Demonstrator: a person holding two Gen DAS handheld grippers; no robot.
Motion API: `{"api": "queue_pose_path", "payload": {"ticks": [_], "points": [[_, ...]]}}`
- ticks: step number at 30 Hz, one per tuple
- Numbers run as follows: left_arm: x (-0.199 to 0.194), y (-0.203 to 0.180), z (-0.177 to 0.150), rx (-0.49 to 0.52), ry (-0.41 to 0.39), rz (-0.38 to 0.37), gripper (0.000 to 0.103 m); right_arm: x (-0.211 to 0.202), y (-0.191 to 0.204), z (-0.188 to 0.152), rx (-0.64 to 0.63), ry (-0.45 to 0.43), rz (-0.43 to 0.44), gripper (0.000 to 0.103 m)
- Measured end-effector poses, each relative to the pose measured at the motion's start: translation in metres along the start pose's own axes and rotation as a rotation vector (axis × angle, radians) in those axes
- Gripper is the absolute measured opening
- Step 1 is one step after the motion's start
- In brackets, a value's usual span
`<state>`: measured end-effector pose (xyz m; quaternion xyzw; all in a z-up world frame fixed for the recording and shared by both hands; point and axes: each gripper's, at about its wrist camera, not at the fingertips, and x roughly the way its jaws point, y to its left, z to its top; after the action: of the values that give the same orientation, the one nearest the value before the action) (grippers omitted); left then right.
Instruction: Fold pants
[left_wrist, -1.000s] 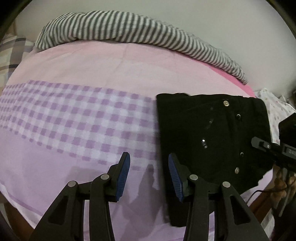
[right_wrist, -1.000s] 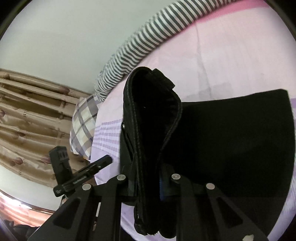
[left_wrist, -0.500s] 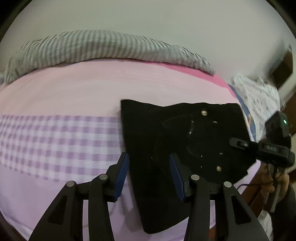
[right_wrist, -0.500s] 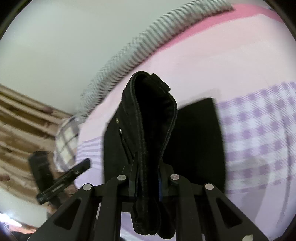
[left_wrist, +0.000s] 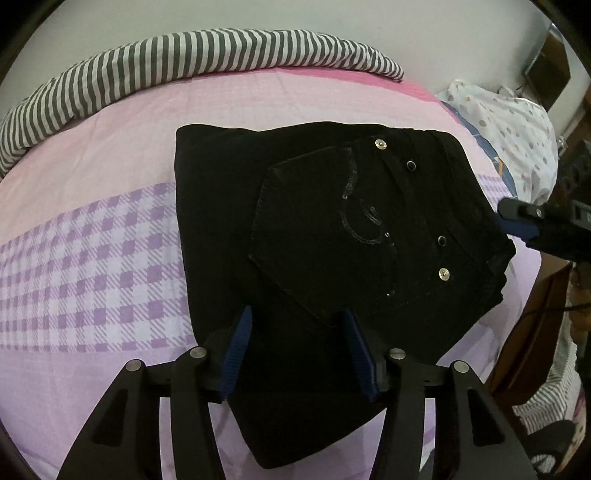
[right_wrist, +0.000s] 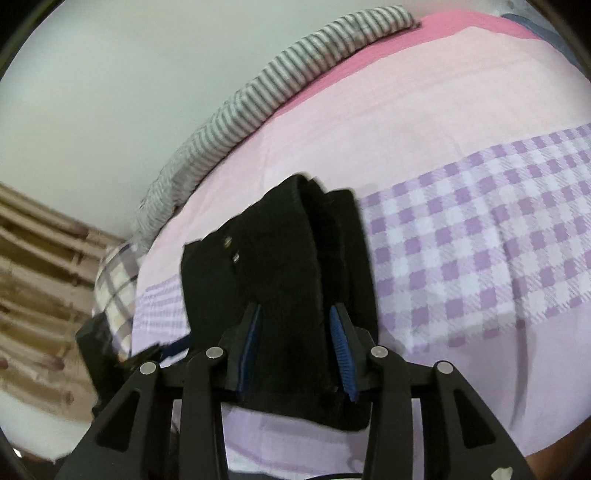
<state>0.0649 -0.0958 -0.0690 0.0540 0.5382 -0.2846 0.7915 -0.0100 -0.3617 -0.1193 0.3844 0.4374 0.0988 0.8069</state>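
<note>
The black pants (left_wrist: 332, 221) lie folded into a thick square on the pink bed sheet (left_wrist: 92, 240), back pocket and rivets facing up. My left gripper (left_wrist: 295, 312) hovers over the near part of the fold. Its jaws are opening and nothing is pinched between the blue pads. My right gripper (right_wrist: 295, 308) straddles the waistband edge of the pants (right_wrist: 280, 258). Its jaws are opening, the fabric still stands between them, and the right pad has come off the cloth. In the left wrist view my right gripper (left_wrist: 517, 218) shows at the pants' right edge.
A grey striped blanket (left_wrist: 184, 55) runs along the far side of the bed by the wall. A spotted white cloth (left_wrist: 509, 125) lies at the right end. A plaid pillow (right_wrist: 114, 280) and a curtain (right_wrist: 37, 258) are at the other end. Dark wooden furniture (left_wrist: 535, 314) borders the bed.
My left gripper swung right, from over the bare sheet to over the pants, and widened. My right gripper came down with the pinched waistband and its jaws spread off the fabric.
</note>
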Motion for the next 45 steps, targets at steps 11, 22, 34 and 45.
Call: {"api": "queue_pose_path", "payload": {"ticks": [11,22,34,45], "points": [[0.003,-0.005,-0.004,0.000,0.004,0.031,0.055,0.014,0.020,-0.002,-0.051,0.015,0.016,0.015],[0.004,-0.007,-0.003,0.010,0.013,0.043,0.055,0.012,0.037,-0.010,-0.084,0.002,-0.010,0.009],[0.003,-0.020,-0.020,0.108,0.050,0.075,0.056,0.022,0.008,-0.031,-0.025,0.015,-0.109,0.007],[0.004,-0.022,-0.022,0.131,0.048,0.101,0.056,-0.012,0.021,-0.003,-0.088,-0.088,-0.205,0.020]]}}
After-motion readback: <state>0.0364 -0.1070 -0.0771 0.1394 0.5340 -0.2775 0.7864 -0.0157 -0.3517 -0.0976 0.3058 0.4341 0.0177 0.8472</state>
